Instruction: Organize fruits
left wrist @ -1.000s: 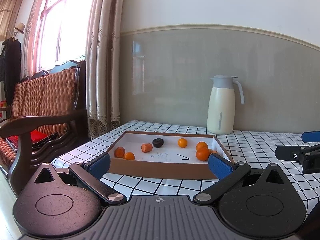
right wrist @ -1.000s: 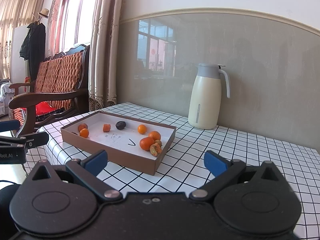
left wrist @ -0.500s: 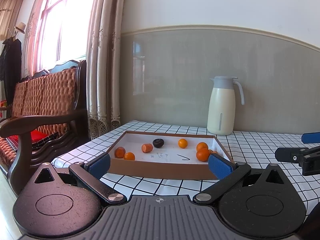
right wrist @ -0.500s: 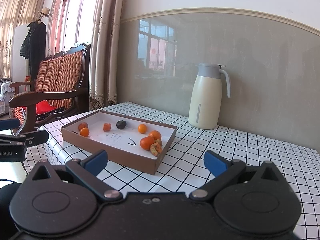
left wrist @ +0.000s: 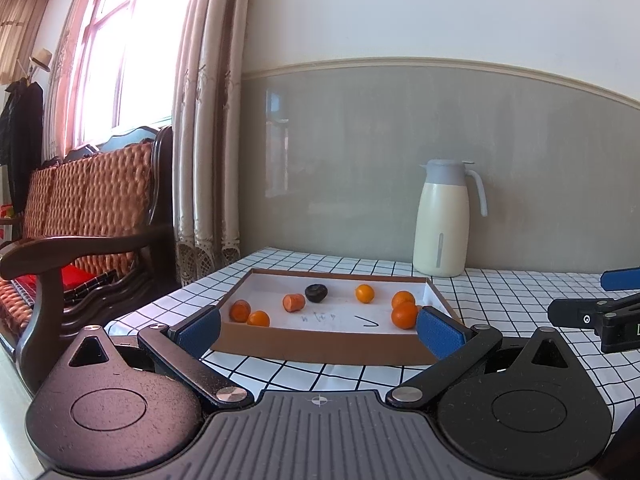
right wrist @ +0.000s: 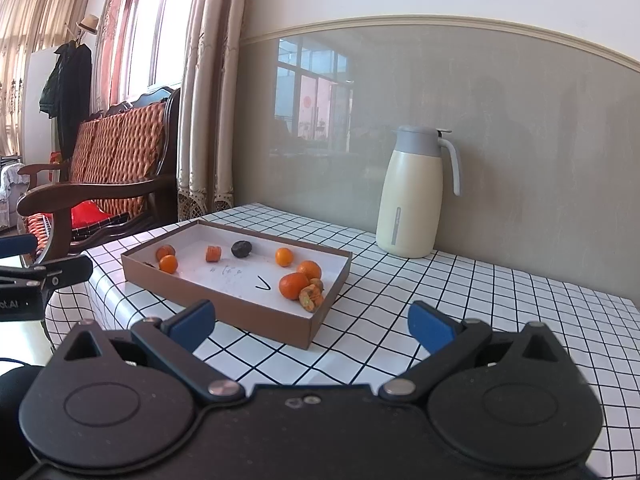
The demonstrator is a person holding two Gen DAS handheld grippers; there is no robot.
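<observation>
Fruits [right wrist: 294,285] all lie scattered inside the cardboard tray [right wrist: 224,300] on the checked worktop [right wrist: 440,300], none grouped clearly, while left tool [left wrist: 320,330] and right tool [right wrist: 312,322] hover spread wide, holding nothing.

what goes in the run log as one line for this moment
left gripper: open, empty | right gripper: open, empty | shallow brown cardboard tray: orange fruits, one dark fruit inside | both short of tray

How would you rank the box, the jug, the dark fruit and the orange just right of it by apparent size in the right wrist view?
1. box
2. jug, though it stands farther back
3. dark fruit and orange: too alike to rank
</observation>
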